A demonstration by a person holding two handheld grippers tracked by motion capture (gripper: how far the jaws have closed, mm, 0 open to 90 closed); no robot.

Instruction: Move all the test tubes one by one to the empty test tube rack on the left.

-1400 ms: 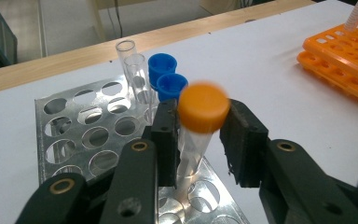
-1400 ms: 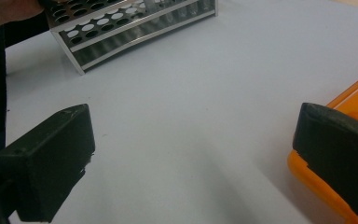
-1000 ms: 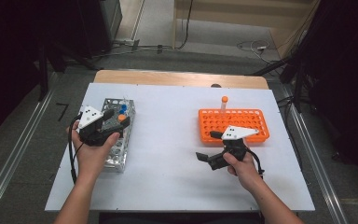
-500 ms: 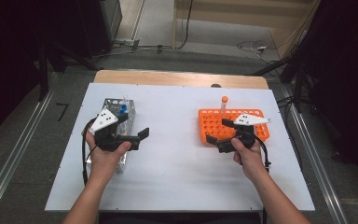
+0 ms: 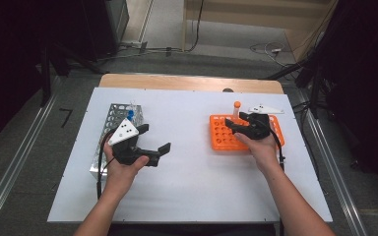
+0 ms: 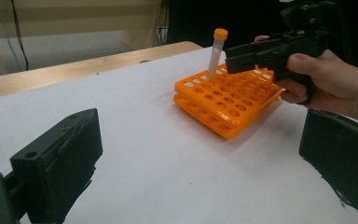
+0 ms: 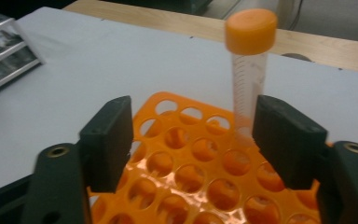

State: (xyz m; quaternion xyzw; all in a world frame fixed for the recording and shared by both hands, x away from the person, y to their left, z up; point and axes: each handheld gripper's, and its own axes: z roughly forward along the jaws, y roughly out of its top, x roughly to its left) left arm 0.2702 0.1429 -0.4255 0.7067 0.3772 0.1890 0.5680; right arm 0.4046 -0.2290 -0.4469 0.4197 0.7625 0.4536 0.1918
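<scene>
Your left hand sits nearest the worktop's front edge, toward its left side. It holds the left gripper with its jaws spread wide and nothing between them. In the left gripper view those jaws frame bare white worktop and point across at the orange rack. Just behind that hand, along the left edge, lies the metal wire rack with a blue-capped tube at its far end.

On the right side, your right hand carries the right gripper over the orange rack's near rows. Its jaws are wide apart and grip nothing. The orange-capped tube stands upright in a hole at the rack's far edge. In the right gripper view it rises just inside the right-hand jaw; whether it touches that jaw is unclear.
</scene>
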